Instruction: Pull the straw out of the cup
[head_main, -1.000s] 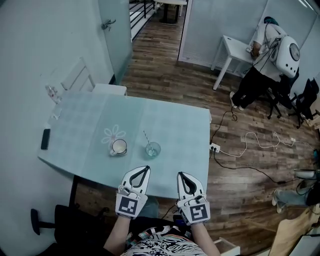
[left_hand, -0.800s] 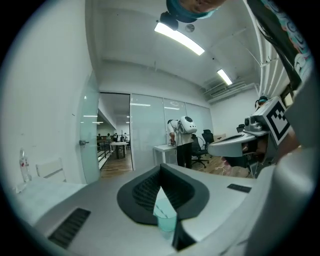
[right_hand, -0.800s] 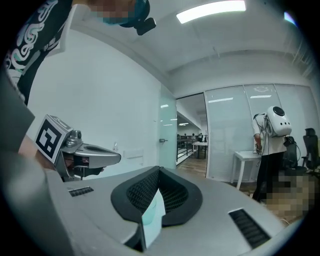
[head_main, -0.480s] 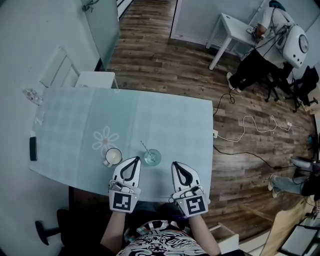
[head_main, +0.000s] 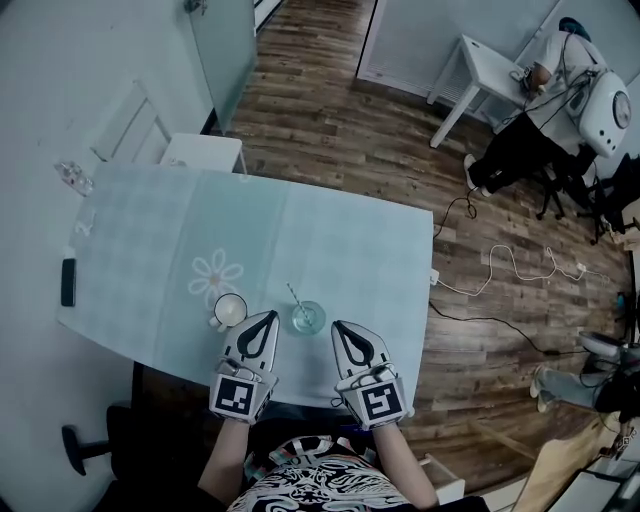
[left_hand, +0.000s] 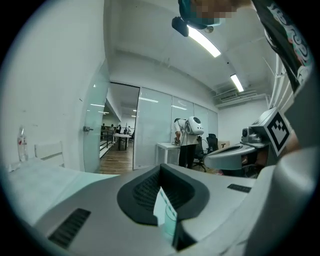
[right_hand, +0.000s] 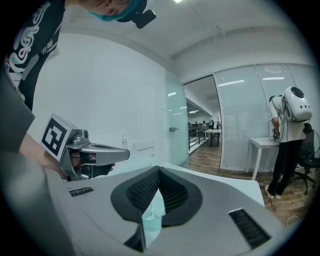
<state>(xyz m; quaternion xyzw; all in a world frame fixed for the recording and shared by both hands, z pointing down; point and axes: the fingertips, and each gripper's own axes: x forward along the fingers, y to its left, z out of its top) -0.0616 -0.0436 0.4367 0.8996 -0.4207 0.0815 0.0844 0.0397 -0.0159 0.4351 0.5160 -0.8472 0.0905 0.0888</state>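
Note:
A clear glass cup (head_main: 306, 318) stands near the table's front edge, with a thin straw (head_main: 294, 295) leaning out of it to the left and back. My left gripper (head_main: 267, 317) lies just left of the cup, fingertips together and holding nothing. My right gripper (head_main: 339, 327) sits just right of the cup, also shut and empty. In the left gripper view the cup (left_hand: 168, 221) shows through the slit below the joined tips of the left gripper (left_hand: 161, 167). In the right gripper view the cup (right_hand: 151, 220) shows the same way below the right gripper (right_hand: 159, 169).
A white mug (head_main: 230, 310) stands left of the left gripper, beside a flower print (head_main: 212, 272) on the pale table (head_main: 330, 240). A black phone (head_main: 67, 282) and a small bottle (head_main: 72, 178) lie at the table's left side. A person (head_main: 560, 90) stands at a far desk; a cable (head_main: 500, 270) crosses the floor.
Both grippers have moved forward from the table's front edge and now flank the cup. The camera's view has shifted. Cup, straw and mug have not moved on the table.

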